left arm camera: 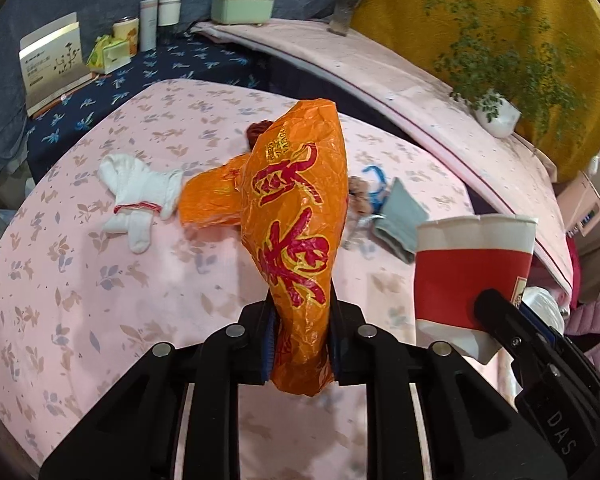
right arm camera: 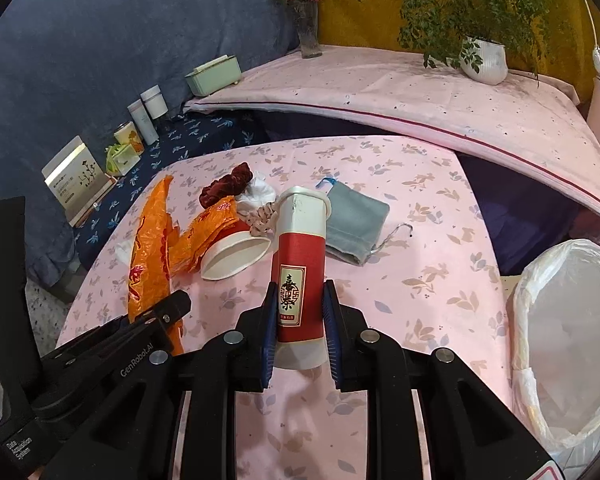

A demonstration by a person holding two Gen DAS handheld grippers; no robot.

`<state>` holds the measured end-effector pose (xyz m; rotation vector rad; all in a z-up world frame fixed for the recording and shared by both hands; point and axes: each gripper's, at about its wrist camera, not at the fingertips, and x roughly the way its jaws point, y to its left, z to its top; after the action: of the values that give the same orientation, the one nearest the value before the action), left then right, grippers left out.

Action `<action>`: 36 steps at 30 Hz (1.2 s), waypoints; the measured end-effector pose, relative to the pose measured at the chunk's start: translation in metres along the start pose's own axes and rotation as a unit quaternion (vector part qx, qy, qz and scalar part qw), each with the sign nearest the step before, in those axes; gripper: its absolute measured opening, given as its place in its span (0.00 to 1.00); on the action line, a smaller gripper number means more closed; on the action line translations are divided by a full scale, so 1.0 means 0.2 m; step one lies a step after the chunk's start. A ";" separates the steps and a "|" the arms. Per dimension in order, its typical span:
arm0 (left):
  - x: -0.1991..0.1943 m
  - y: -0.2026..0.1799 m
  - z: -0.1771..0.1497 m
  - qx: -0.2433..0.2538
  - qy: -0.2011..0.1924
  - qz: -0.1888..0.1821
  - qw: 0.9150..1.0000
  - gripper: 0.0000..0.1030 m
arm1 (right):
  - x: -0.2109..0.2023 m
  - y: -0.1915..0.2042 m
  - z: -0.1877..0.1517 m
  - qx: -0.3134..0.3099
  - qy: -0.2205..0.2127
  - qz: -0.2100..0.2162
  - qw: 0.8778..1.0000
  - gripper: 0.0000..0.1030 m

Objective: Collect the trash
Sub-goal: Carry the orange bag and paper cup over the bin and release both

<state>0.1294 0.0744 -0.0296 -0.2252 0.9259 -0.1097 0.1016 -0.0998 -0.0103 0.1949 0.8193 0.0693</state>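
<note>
Both grippers loaded. Left gripper [left arm camera: 300, 344] clamped on an orange wrapper [left arm camera: 300, 216], long axis running forward and up out of the jaws, free end flopping toward the far side of the desk [left arm camera: 100, 320]. Right gripper [right arm camera: 299, 320] closed on a red-and-white paper cup [right arm camera: 302, 268], squashed narrow between the pads, long axis pointing forward along the fingers, rim away from the camera. Bin [right arm camera: 568, 344] with white liner sits low at the right edge of the desk, mouth open, just beside the right gripper and on its right; well apart from the left one, which has the other gripper and its cup in between. Right hand clearly nearer, so cup probably goes in first: swing right and tip rim-down over the liner. Wrapper then needs a crossing move past the right arm; limp tail may drape over the bin rim. Remaining on the desk, seen from the right wrist: second paper cup [right arm camera: 236, 254] lying on its side, another orange wrapper piece [right arm camera: 204, 236] touching it, crumpled white tissue [right arm camera: 256, 194] behind. Grey pouch [right arm camera: 354, 226], dark red scrunchie [right arm camera: 226, 188], white gloves [left arm camera: 140, 200] likely not trash. Task looks partway through.
</note>
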 end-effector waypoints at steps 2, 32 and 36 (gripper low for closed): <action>-0.04 -0.09 -0.02 0.013 -0.004 -0.007 1.000 0.19 | -0.06 -0.04 0.00 0.002 -0.009 -0.001 1.000 0.20; 0.04 -1.17 -0.40 0.175 0.068 -0.149 0.971 0.19 | -0.42 -1.02 -0.13 0.061 -0.010 -0.180 0.982 0.20; 0.09 -1.25 -0.43 0.185 0.084 -0.170 0.964 0.19 | -0.40 -1.12 -0.15 0.072 -0.004 -0.198 0.978 0.20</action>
<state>0.0719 -0.1852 -0.0344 -0.0241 1.0097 -0.6216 0.0223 -0.3256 -0.0168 0.1662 0.8431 -0.3660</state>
